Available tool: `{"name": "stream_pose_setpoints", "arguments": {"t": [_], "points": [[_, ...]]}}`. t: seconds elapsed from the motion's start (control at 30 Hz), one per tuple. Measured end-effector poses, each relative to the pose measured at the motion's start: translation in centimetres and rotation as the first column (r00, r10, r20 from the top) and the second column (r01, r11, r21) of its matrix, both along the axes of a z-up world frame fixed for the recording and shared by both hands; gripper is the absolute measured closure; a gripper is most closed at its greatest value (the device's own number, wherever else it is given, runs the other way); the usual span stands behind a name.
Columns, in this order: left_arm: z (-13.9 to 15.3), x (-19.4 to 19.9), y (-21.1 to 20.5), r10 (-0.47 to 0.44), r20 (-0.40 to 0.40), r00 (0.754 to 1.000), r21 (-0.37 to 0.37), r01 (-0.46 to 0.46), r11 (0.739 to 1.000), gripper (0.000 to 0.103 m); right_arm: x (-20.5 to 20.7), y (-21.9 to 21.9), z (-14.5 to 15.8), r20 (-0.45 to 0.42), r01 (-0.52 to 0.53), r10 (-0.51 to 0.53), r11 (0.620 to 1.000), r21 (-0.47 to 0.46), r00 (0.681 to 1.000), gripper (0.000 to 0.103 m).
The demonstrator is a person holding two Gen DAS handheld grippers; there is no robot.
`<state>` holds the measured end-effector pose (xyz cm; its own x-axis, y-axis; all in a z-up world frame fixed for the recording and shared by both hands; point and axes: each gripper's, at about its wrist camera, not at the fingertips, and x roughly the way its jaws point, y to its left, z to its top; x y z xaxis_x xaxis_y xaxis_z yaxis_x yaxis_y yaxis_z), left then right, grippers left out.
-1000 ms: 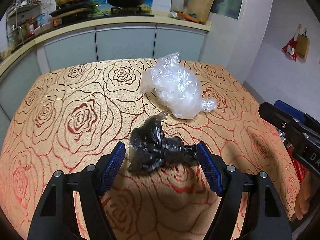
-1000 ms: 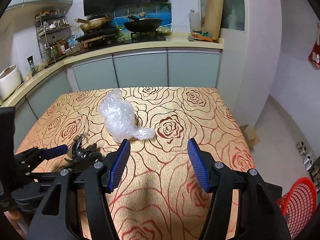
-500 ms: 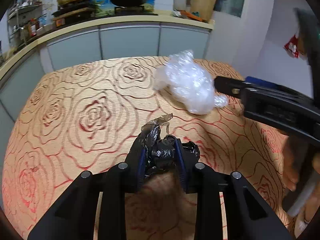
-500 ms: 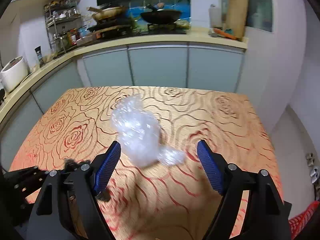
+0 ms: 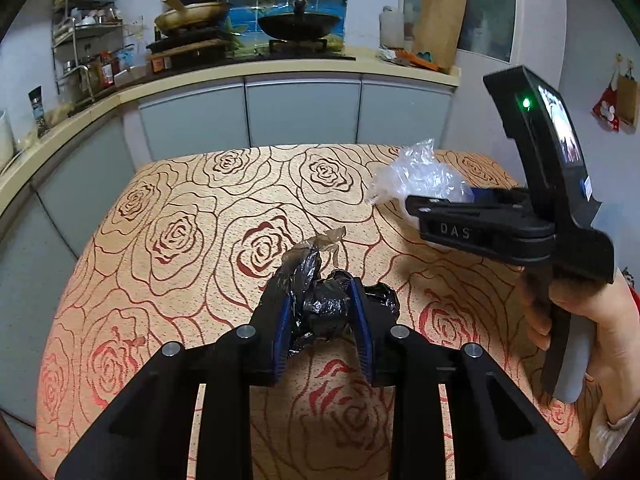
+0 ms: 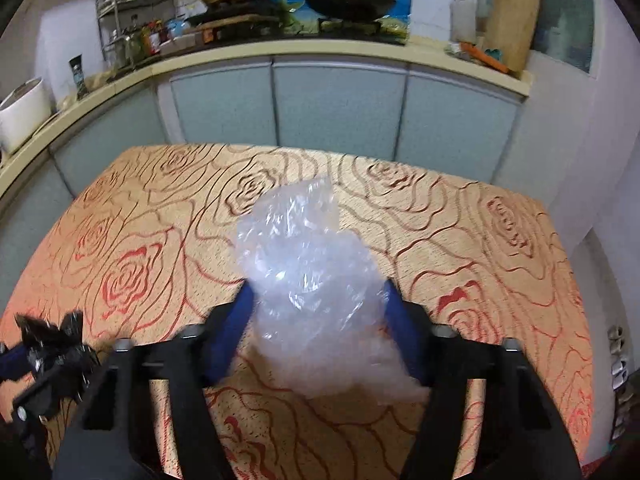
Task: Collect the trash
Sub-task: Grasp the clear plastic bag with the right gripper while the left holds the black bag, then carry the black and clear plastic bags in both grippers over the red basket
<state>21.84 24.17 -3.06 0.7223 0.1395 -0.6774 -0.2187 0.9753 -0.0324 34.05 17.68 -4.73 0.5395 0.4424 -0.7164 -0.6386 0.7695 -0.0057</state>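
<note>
A crumpled black plastic bag [image 5: 328, 308] lies low over the rose-patterned tablecloth [image 5: 180, 240], and my left gripper [image 5: 322, 320] is shut on it; a brownish flap sticks up from its top. The same black bag [image 6: 52, 332] shows at the lower left of the right wrist view. Further right on the table is a crumpled clear plastic bag [image 6: 308, 280]. My right gripper [image 6: 316, 312] straddles it, jaws closing, both blue pads against its sides. From the left wrist view, the right gripper [image 5: 440, 200] reaches into the clear bag [image 5: 420, 176], held by a person's hand [image 5: 580, 320].
Behind the table's far edge runs a curved kitchen counter [image 5: 280, 70] with grey-blue cabinet doors [image 6: 340, 104]. On it stand a wok [image 5: 298, 26], pans, a spice rack and a cutting board [image 5: 440, 20]. A white wall pillar [image 6: 560, 140] is close to the table's right corner.
My left gripper closed on the black bag and lifted it slightly. My right gripper moved left and down over the clear bag, and its jaws narrowed around it.
</note>
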Motion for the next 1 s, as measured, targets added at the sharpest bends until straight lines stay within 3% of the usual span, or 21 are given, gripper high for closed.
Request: {"name": "stream_pose_setpoints", "arguments": {"t": [0.07,0.27,0.77,1.0], "points": [[0.2,-0.1,0.1,0.007,0.003,1.0,0.0,-0.007,1.0,0.077,-0.4,-0.1,0.1,0.007,-0.01,0.01,1.0,-0.004,1.0,0.061],[0.8,-0.8,0.3,0.025,0.018,1.0,-0.005,-0.025,1.0,0.077,-2.2,-1.6,1.1,0.033,0.003,-0.003,1.0,0.016,0.999,0.068],[5.0,-4.2,-1.4,0.022,0.107,0.994,-0.004,-0.022,1.0,0.077,-9.9,-9.5,8.5,0.118,0.046,-0.067,0.983,0.177,0.991,0.069],[6.8,-5.6,-3.7,-0.019,0.14,0.99,0.003,0.019,1.0,0.077,-12.6,-13.0,10.2,0.138,0.084,-0.115,0.974,0.209,0.984,0.069]]}}
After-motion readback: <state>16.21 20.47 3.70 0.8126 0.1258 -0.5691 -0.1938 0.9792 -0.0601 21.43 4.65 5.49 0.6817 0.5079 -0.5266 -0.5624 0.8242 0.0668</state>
